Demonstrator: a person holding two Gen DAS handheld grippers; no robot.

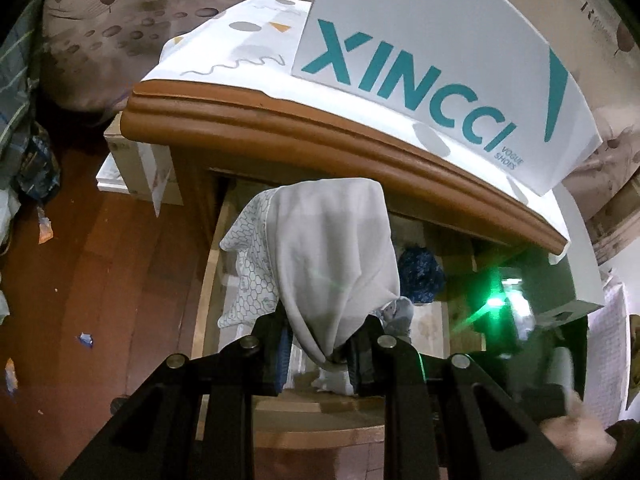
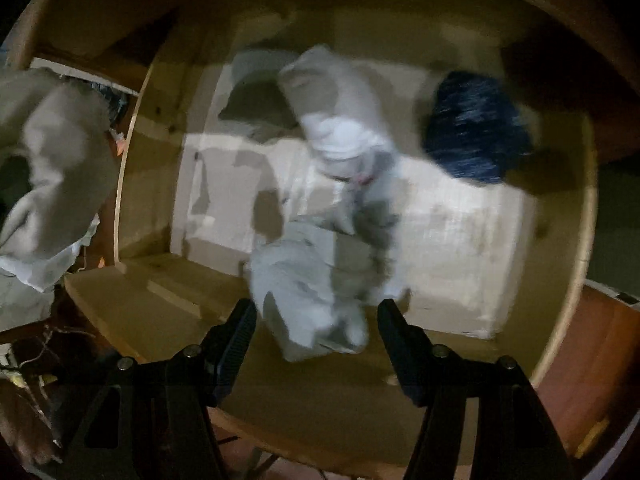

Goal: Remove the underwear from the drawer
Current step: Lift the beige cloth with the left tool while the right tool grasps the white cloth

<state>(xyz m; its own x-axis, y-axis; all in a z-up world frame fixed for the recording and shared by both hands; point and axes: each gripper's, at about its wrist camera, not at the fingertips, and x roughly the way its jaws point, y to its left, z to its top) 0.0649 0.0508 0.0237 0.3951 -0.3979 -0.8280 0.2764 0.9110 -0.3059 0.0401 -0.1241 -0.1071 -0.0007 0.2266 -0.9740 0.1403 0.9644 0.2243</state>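
My left gripper (image 1: 320,356) is shut on a pale grey piece of underwear (image 1: 332,248) with a honeycomb-patterned panel, held up above the open wooden drawer (image 1: 212,264). The same garment (image 2: 52,168) hangs at the left edge of the right wrist view. My right gripper (image 2: 316,320) points down into the drawer (image 2: 132,184) with its jaws open. A light grey garment (image 2: 304,284) lies between its fingertips, and the pads do not press on it. More pale clothing (image 2: 344,120) and a dark blue bundle (image 2: 476,128) lie farther back in the drawer. The right wrist view is blurred.
The nightstand's wooden top edge (image 1: 320,120) overhangs the drawer and carries a patterned cloth (image 1: 240,48) and a white XINCCI shoe box (image 1: 440,60). Small boxes (image 1: 136,168) stand left of the nightstand on the wood floor (image 1: 92,280). A hand (image 1: 576,432) shows at lower right.
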